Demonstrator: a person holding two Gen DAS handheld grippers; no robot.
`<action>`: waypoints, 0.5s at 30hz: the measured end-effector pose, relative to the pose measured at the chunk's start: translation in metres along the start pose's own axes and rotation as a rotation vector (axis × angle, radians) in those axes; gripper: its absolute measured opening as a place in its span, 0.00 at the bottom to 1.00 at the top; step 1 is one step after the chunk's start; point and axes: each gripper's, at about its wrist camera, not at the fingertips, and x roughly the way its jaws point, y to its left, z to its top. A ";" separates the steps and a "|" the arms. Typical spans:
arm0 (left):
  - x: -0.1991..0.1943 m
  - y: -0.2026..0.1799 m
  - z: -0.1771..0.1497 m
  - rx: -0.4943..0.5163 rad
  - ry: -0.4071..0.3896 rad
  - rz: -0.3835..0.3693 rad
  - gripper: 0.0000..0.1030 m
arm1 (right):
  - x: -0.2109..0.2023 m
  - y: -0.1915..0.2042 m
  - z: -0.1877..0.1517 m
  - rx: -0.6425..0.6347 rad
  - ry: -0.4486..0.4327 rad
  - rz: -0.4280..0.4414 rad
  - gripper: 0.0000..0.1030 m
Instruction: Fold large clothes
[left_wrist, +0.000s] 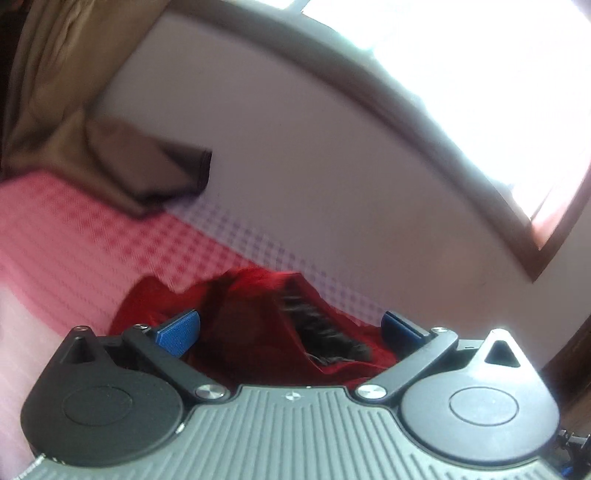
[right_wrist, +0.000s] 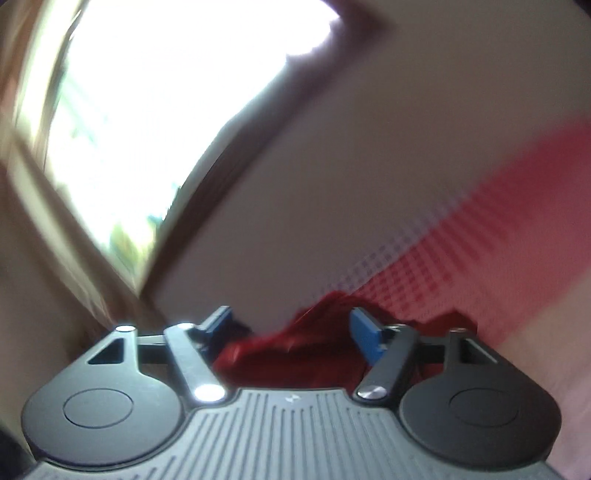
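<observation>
Left wrist: left gripper (left_wrist: 290, 328) spread wide over crumpled red garment (left_wrist: 258, 332) at far edge of checked bedsheet (left_wrist: 74, 240) by wall, brown cloth (left_wrist: 147, 173) toward far left corner; right wrist, blurred: right gripper (right_wrist: 291, 330) also spread, red garment (right_wrist: 295, 354) between fingers.

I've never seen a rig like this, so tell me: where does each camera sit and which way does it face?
Left wrist: on the left gripper, looking along its open blue pads at the red garment, checked sheet and brown cloth.
Right wrist: on the right gripper, also open, tilted toward the window.
Shared: garment, sheet, wall, window. No hand or arm shows.
</observation>
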 end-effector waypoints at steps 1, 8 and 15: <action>-0.003 -0.004 0.000 0.018 -0.009 0.003 0.99 | 0.004 0.017 -0.004 -0.098 0.026 -0.020 0.52; -0.016 -0.057 -0.022 0.322 -0.050 -0.002 0.70 | 0.056 0.074 -0.027 -0.446 0.149 -0.132 0.23; 0.045 -0.055 -0.023 0.379 0.035 0.083 0.47 | 0.093 0.074 -0.029 -0.508 0.195 -0.217 0.19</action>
